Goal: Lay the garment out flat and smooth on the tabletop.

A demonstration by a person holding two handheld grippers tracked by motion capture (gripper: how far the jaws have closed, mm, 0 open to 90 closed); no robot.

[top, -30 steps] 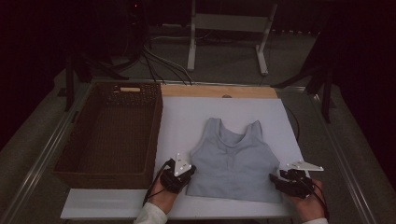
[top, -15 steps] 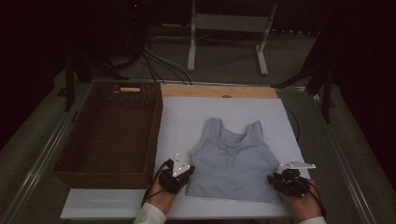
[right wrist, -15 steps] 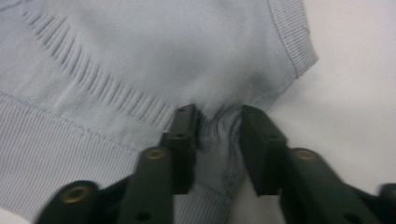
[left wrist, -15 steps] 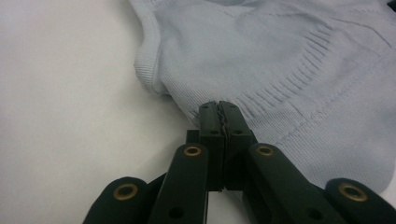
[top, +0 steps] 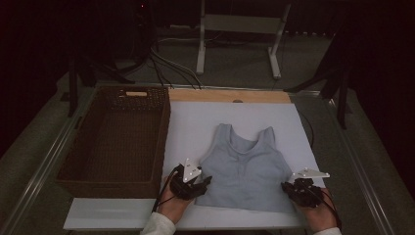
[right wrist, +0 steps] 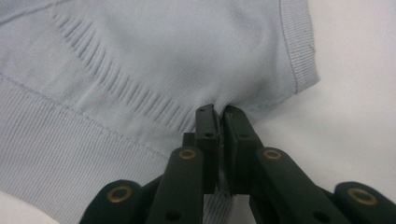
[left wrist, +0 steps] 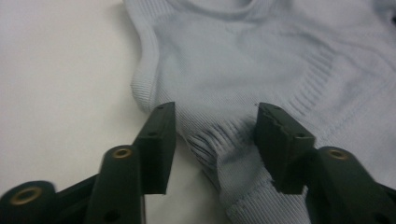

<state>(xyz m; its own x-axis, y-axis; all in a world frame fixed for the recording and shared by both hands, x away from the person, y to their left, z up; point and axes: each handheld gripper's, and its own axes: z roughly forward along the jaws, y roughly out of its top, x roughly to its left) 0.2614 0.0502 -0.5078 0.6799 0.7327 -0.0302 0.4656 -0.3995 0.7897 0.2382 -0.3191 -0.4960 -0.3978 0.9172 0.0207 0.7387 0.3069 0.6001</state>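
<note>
Right now a brown woven basket (top: 117, 139) sits on the left side of your worktop (top: 195, 122), just beside the white board. A wooden strip (top: 230, 95) runs along the far edge. Nothing lies between your grippers and the cloth.

Your light blue tank top (top: 244, 169) lies flat on the white board, straps pointing away from you and the ribbed hem near you. It looks soft, with small wrinkles near both bottom corners.

Your left gripper (top: 194, 183) is at the bottom left corner of the top. Its jaws stand wide apart, with a fold of the hem between them. Your right gripper (top: 297, 188) is at the bottom right corner. Its jaws are squeezed tight on a pinch of the blue cloth.
</note>
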